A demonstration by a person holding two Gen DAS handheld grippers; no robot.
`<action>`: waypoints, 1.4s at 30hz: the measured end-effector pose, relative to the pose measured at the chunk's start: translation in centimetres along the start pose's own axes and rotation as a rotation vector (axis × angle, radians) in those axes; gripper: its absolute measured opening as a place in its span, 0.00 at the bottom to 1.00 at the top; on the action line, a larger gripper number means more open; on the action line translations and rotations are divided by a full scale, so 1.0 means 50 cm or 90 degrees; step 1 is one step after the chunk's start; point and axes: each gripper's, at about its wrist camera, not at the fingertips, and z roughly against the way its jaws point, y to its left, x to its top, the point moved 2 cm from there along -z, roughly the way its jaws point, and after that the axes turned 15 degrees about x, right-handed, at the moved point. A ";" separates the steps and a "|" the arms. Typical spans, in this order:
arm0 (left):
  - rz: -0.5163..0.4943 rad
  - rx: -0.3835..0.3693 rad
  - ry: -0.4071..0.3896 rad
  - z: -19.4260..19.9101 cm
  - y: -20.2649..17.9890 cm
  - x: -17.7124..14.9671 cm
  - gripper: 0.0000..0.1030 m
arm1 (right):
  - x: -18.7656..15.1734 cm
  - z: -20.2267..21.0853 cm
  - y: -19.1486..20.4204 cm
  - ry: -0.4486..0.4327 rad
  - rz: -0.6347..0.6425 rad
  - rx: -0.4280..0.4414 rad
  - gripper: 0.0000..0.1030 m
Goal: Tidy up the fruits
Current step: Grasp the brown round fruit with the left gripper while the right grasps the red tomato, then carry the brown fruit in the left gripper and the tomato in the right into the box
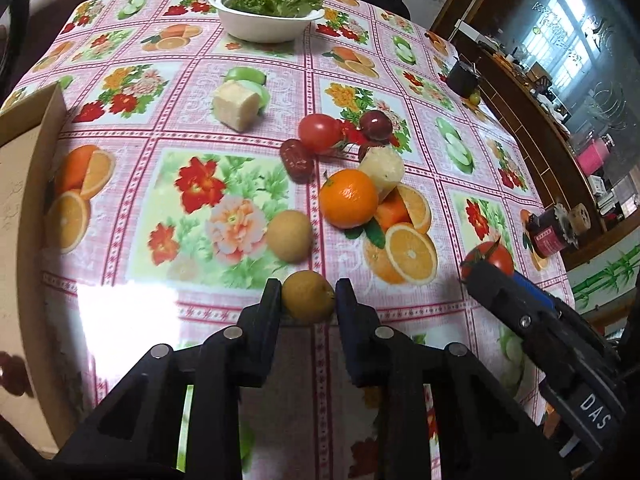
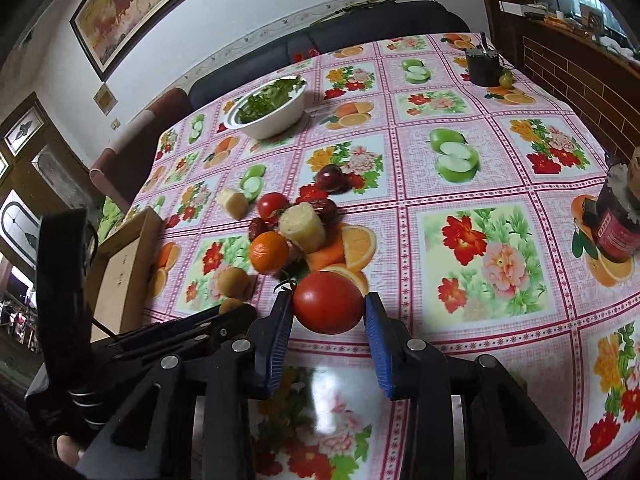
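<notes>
Seen only from the left wrist: left gripper (image 1: 308, 294) with jaws drawn narrow, pressed on either side of a small yellow-brown round fruit (image 1: 308, 295) at the near edge of the table (image 1: 120, 312). Fruit almost round, so no clear long axis; a slight nub points right. A second tan fruit (image 1: 289, 235) just beyond it, apart from the jaws.

Seen only from the right wrist: right gripper (image 2: 329, 304) with blue-padded jaws closed on a large red tomato (image 2: 329, 302), green stem (image 2: 287, 283) at its upper left, pointing far and left. In the left view the same tomato (image 1: 489, 257) shows only partly, behind the black body of the right gripper at near right.

Shared by both views, mid-table on the pink fruit-and-flower cloth: an orange (image 1: 348, 198), a pale peeled cylinder piece (image 1: 383, 171) touching it and leaning, long axis running near to far, a smaller tomato (image 1: 318, 133), wrinkled red dates (image 1: 297, 160), a dark red round fruit (image 1: 375, 125), and a pale yellow block (image 1: 235, 105) further left.

At the far side, a white bowl (image 1: 264, 24) of green leaves. At the left edge, a cardboard box (image 1: 24, 168). On the right, a dark jar (image 2: 618, 224) with a red label, clearer from the right wrist. Framed painting (image 2: 132, 8) on the wall, right-wrist view only.
</notes>
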 end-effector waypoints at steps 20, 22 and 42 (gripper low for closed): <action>0.022 0.104 -0.068 0.125 0.149 -0.039 0.24 | -0.024 -0.022 0.169 0.022 0.079 0.044 0.36; 0.026 0.109 -0.071 0.130 0.161 -0.043 0.24 | -0.026 -0.027 0.187 0.026 0.089 0.046 0.36; 0.058 0.135 -0.079 0.148 0.245 -0.068 0.24 | -0.046 -0.065 0.283 0.054 0.134 0.065 0.36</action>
